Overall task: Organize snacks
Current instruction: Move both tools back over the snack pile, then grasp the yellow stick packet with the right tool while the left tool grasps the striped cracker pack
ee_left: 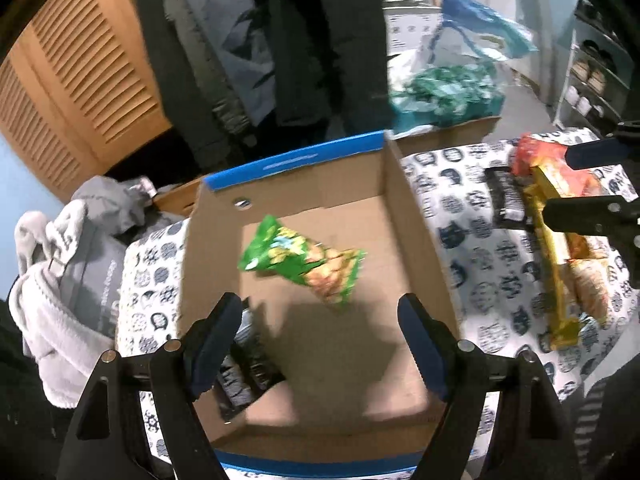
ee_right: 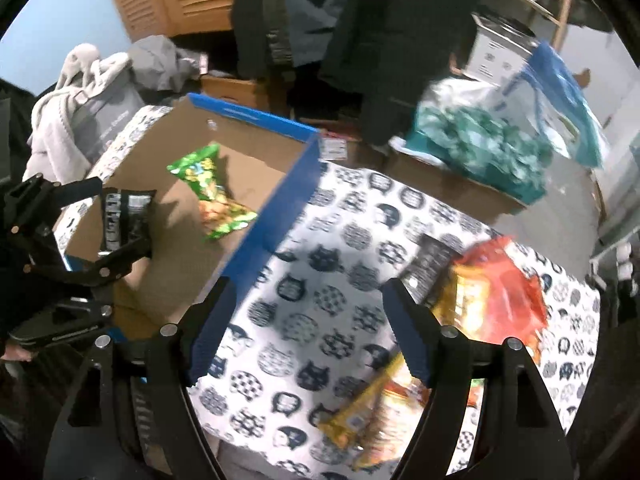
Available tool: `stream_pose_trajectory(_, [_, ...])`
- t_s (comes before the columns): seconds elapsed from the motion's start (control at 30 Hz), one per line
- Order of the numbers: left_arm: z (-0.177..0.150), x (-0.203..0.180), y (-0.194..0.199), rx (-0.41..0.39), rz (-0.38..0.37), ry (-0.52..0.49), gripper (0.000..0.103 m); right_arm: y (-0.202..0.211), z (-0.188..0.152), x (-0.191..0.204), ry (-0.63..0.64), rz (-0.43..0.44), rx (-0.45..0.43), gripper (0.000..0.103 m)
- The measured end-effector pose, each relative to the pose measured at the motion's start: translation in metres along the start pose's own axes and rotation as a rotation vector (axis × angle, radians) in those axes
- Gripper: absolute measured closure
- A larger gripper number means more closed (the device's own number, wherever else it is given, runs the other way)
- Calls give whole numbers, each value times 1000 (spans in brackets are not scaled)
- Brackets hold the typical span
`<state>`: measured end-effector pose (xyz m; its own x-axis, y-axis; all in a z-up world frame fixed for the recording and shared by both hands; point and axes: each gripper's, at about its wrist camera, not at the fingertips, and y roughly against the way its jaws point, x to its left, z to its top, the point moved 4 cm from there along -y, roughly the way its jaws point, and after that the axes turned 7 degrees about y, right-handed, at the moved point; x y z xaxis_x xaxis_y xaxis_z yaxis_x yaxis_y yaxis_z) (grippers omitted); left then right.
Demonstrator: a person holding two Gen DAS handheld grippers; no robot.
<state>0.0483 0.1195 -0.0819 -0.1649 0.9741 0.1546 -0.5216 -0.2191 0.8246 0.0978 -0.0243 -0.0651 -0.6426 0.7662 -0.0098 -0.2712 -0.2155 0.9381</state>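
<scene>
An open cardboard box [ee_left: 296, 160] with blue rims sits on a cat-print cloth [ee_left: 472, 248]. A green snack bag [ee_left: 300, 268] lies on its floor, and a black packet [ee_left: 240, 368] rests in its near left corner. My left gripper [ee_left: 320, 348] hangs open above the box with nothing between its fingers. In the right wrist view, the box [ee_right: 276, 216], the green bag [ee_right: 212, 196] and the black packet [ee_right: 120, 220] sit at left by the left gripper [ee_right: 124, 214]. My right gripper [ee_right: 310, 332] is open over the cloth, beside a red bag [ee_right: 500, 292], a long yellow packet [ee_right: 368, 408] and a second black packet [ee_right: 428, 268].
A heap of grey and white clothes [ee_left: 60, 280] lies left of the box. Dark coats [ee_left: 320, 40] hang behind it, next to a louvred wooden door [ee_left: 80, 80]. A blue and teal plastic bag [ee_right: 500, 136] rests on a carton at back right. Shelves [ee_left: 592, 80] stand far right.
</scene>
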Motion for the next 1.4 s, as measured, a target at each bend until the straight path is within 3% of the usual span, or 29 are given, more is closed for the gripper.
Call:
stream_pose_trajectory(0.33, [14,-65,4,13,-36,-88,21,15,-44,-67,-95,-49,-1,27])
stream_pose_trajectory(0.7, [16,-128,-8,82,-81,-153,21,0,-106,-134,-241,-60,61,27])
stream_pose_trajectory(1.1, [7,-172,-43,187,-109,-192,21,-43,-141,-151,-282,2,119,27])
stream_pose_trajectory(1.4, [4,-185,-65,240,-111,-210,21,-65,-143,-152,-270,22,116,27])
